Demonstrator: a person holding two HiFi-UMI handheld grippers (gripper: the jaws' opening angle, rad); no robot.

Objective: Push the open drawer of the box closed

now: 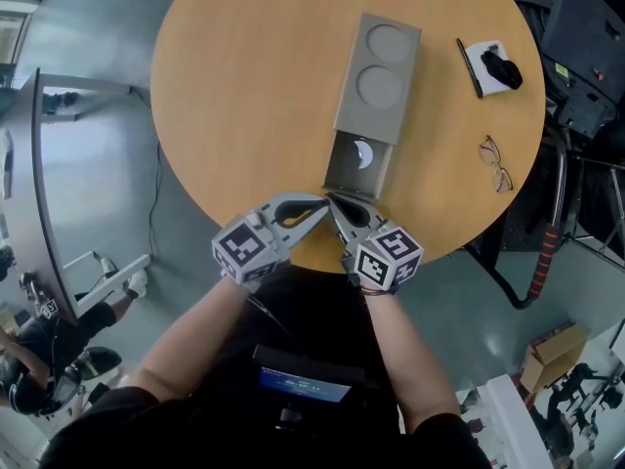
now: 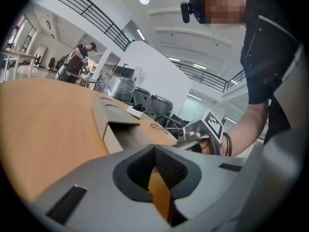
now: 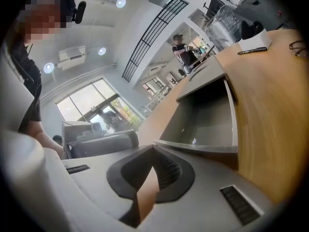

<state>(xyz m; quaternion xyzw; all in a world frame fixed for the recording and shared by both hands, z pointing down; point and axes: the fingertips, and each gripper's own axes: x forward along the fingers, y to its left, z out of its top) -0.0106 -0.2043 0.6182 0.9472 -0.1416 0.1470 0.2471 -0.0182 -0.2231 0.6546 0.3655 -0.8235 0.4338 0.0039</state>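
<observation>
Head view: the box (image 1: pixel 379 71) lies mid-bench (image 1: pixel 244 96), with its drawer (image 1: pixel 357 167) pulled out toward the person. The left tool (image 1: pixel 314 209) and right tool (image 1: pixel 342 219) meet at the drawer's front, likely to shove it in.

Left gripper view: jaws pressed together, empty, a blunt pusher. The drawer (image 2: pixel 126 135) is just ahead.

Right gripper view: jaws likewise together on nothing, tips near the drawer (image 3: pixel 207 122) front.

The person is wearing a black short-sleeved top (image 1: pixel 303 316) — the grey left gripper (image 1: pixel 318 206) and right gripper (image 1: pixel 335 202) are showing black-and-white markers.
</observation>
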